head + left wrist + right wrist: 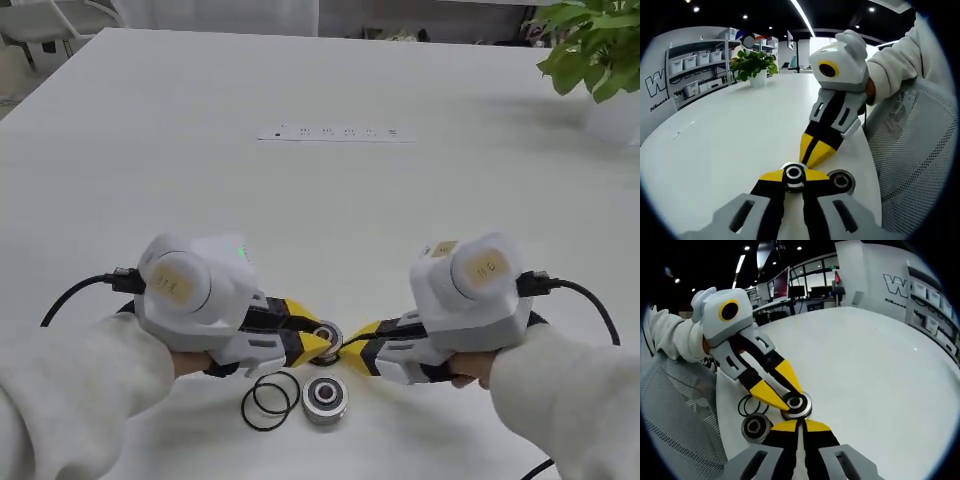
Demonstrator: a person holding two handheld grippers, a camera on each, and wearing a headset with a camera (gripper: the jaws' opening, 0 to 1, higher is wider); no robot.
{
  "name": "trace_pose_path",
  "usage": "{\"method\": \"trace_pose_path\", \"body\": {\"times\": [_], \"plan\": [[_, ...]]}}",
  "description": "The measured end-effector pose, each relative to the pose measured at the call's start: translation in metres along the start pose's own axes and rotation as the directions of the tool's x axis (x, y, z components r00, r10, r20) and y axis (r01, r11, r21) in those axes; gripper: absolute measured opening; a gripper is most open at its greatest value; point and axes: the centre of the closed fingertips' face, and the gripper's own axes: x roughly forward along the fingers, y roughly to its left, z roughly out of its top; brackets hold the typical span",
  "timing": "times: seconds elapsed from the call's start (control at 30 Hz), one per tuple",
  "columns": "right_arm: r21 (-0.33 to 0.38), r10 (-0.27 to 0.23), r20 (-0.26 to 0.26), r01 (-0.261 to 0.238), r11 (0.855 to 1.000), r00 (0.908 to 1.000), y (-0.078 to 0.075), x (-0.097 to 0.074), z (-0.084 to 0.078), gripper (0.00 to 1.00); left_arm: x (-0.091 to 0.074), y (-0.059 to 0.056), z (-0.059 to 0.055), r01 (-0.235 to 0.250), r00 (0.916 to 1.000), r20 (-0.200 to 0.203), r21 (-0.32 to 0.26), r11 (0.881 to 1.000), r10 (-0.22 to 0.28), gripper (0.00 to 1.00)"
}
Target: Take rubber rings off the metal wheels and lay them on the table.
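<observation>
The left gripper is clamping a small round metal wheel with a dark rim between its yellow tips, holding it just above the white table at the person's edge. The right gripper is nosing in from the opposite side, jaws drawn almost together, tips right at the wheel's rim; whether they are actually pinching rubber, I cannot tell. Two thin black rubber rings are lying overlapped on the table just below the left gripper, and a second metal wheel is sitting flat beside them. So this looks like the peeling step on the wheel in hand. To do it well, the left gripper should be gripping the wheel firmly while leaving the rim free, and the right one should be catching only the rubber edge and rolling it outward over the lip rather than yanking straight, since a stretched ring may snap back or flick the wheel loose.
</observation>
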Motion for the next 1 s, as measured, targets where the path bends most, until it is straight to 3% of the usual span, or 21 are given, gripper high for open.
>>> {"method": "trace_pose_path", "body": {"times": [0.43, 0.57, 0.6, 0.63, 0.67, 0.73, 1.0], "plan": [[0.079, -0.047, 0.022, 0.045, 0.996, 0.9986, -0.009, -0.005, 0.006, 0.00, -0.001, 0.001, -0.001, -0.005, 1.0000, -0.006, 0.000, 1.000, 0.005, 0.07], [0.168, -0.041, 0.043, 0.034, 0.985, 0.9982, -0.008, -0.007, 0.009, 0.00, -0.001, 0.001, -0.001, -0.005, 1.0000, -0.007, -0.001, 1.000, 0.005, 0.07], [0.202, -0.032, 0.087, 0.014, 0.979, 0.9957, -0.007, -0.007, 0.018, 0.00, -0.001, 0.001, -0.001, -0.005, 1.0000, -0.005, -0.002, 1.000, 0.005, 0.07], [0.222, -0.021, 0.082, 0.002, 0.975, 0.9964, -0.005, -0.008, 0.019, 0.00, -0.001, 0.001, -0.001, -0.005, 1.0000, -0.004, -0.003, 1.000, 0.005, 0.07], [0.234, -0.038, 0.062, 0.023, 0.972, 0.9974, -0.007, -0.009, 0.015, 0.00, -0.001, 0.002, -0.001, -0.004, 1.0000, -0.003, -0.004, 1.000, 0.004, 0.07], [0.200, -0.034, 0.067, 0.020, 0.980, 0.9971, -0.004, -0.008, 0.016, 0.00, -0.001, 0.001, -0.001, -0.005, 1.0000, -0.005, 0.002, 1.000, 0.005, 0.07], [0.201, -0.038, 0.068, 0.023, 0.979, 0.9970, -0.001, -0.008, 0.019, 0.00, -0.001, 0.002, -0.001, -0.012, 0.9997, -0.021, 0.015, 1.000, 0.013, 0.07]]}}
